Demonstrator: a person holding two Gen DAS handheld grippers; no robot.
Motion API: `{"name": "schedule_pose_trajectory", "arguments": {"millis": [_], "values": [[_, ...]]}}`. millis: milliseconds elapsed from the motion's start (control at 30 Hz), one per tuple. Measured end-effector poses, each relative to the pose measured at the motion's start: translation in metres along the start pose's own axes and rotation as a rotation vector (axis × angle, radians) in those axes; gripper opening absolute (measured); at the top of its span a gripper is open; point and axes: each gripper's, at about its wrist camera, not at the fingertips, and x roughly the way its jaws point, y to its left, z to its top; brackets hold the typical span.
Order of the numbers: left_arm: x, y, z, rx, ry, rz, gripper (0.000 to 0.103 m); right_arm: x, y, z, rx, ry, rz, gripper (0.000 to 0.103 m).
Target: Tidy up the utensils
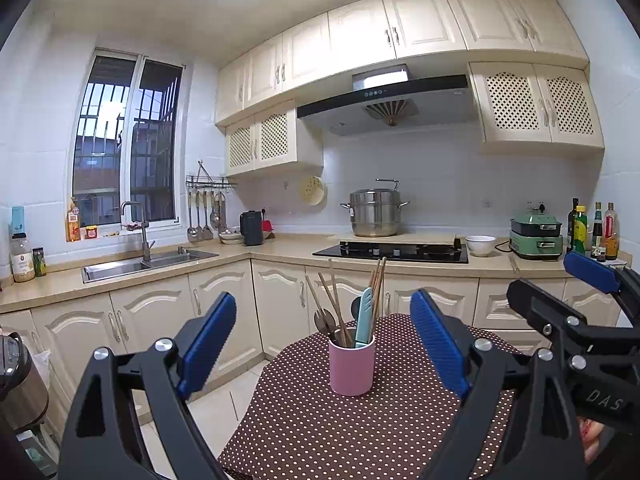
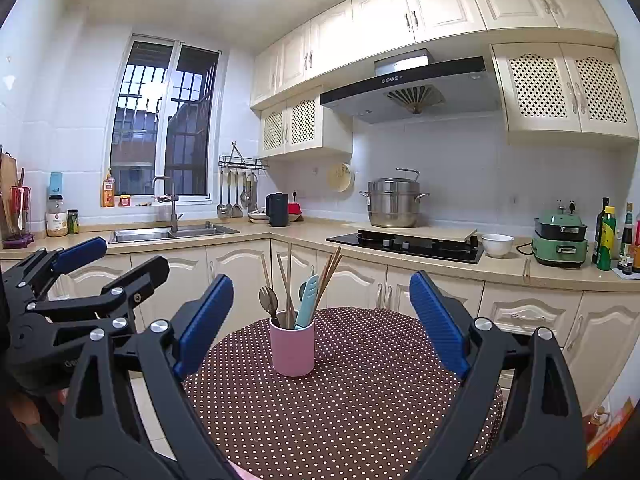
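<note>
A pink cup (image 1: 351, 366) stands upright on the round table with a brown polka-dot cloth (image 1: 320, 420). It holds several wooden chopsticks (image 1: 334, 300), a dark spoon (image 1: 324, 320) and a light-blue utensil (image 1: 364, 316). The cup also shows in the right wrist view (image 2: 292, 348). My left gripper (image 1: 322, 344) is open and empty, held back from the cup and above the table. My right gripper (image 2: 320, 320) is open and empty, also short of the cup. The right gripper shows at the right edge of the left wrist view (image 1: 560, 292); the left gripper shows at the left of the right wrist view (image 2: 116, 260).
Cream base cabinets (image 1: 224, 312) and a beige counter run behind the table. On the counter are a sink (image 1: 148, 264), a black hob (image 1: 392, 252) with a steel pot (image 1: 374, 212), a white bowl (image 1: 480, 245), a green appliance (image 1: 536, 236) and bottles (image 1: 592, 232).
</note>
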Motion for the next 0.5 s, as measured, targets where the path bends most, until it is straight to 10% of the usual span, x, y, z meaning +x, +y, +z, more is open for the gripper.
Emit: {"name": "schedule_pose_trajectory", "arguments": {"millis": [500], "values": [[0.018, 0.001, -0.004, 0.006, 0.001, 0.001, 0.087, 0.012, -0.001, -0.003, 0.018, 0.019, 0.013, 0.088]]}}
